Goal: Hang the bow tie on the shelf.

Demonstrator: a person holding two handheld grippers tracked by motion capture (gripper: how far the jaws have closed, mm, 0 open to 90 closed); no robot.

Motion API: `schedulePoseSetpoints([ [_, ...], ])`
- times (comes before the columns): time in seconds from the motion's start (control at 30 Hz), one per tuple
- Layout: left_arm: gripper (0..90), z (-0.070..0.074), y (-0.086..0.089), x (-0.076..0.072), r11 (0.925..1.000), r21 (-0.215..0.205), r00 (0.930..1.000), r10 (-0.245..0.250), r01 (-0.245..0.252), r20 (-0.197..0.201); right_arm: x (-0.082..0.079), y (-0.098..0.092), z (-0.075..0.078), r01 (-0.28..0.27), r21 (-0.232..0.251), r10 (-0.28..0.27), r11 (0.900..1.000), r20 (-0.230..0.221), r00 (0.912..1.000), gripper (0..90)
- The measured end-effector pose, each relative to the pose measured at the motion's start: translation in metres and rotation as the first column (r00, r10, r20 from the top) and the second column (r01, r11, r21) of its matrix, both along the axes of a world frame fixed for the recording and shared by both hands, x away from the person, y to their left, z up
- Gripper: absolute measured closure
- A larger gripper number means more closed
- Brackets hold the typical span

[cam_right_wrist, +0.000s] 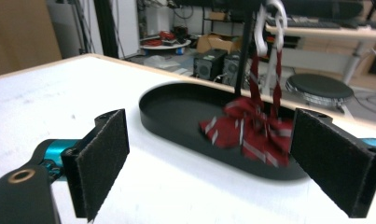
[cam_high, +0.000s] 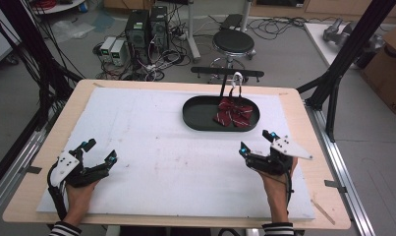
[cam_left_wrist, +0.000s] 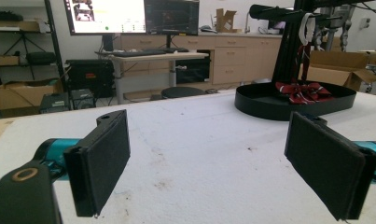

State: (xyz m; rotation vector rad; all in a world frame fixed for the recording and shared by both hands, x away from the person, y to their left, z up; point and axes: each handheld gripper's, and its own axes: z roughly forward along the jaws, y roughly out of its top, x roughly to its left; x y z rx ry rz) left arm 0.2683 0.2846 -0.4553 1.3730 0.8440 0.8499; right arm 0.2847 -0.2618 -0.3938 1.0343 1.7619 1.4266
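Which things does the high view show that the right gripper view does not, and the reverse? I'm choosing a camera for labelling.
High view alone: both hands, the left hand-held gripper and the right hand-held gripper seen from above with open jaws, the whole white table cover and the floor around it.

Right gripper view alone: a close look along its own black pads, and the white hook from which the tie's strap hangs.

Both: the red striped bow tie lying in the black oval tray, the stand's black post and the round stool behind.

A red, white-striped bow tie (cam_high: 234, 112) lies crumpled in the black oval tray (cam_high: 198, 119), strap hooked above.
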Motion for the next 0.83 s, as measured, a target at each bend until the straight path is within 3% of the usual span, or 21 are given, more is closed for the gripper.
schedulePoseSetpoints([
  [0.1, 14.5, 0.0, 0.0, 0.0, 1.0, 0.0, 1.0, 0.001, -0.001, 0.002, -0.008, -0.002, -0.016, 0.034, 0.025, -0.035, 0.999, 0.045, 0.9984, 11.2],
  [0.13, 14.5, 0.0, 0.0, 0.0, 1.0, -0.001, 1.0, 0.0, 0.0, 0.0, -0.009, -0.003, -0.019, 0.037, 0.022, -0.039, 0.999, 0.073, 0.9966, 11.2],
  [0.23, 14.5, 0.0, 0.0, 0.0, 1.0, -0.002, 1.0, 0.0, 0.0, 0.001, -0.012, -0.003, -0.031, 0.045, 0.015, -0.046, 0.999, 0.102, 0.9937, 11.2],
  [0.5, 14.5, 0.0, 0.0, 0.0, 1.0, -0.002, 1.0, 0.0, 0.0, 0.002, -0.013, -0.005, -0.056, 0.048, 0.004, -0.048, 0.999, 0.042, 0.9979, 11.2],
  [0.83, 14.5, 0.0, 0.0, -0.001, 1.0, 0.002, 1.0, 0.002, -0.002, 0.008, -0.015, -0.007, -0.058, 0.049, 0.027, -0.051, 0.998, 0.069, 0.9963, 11.2],
])
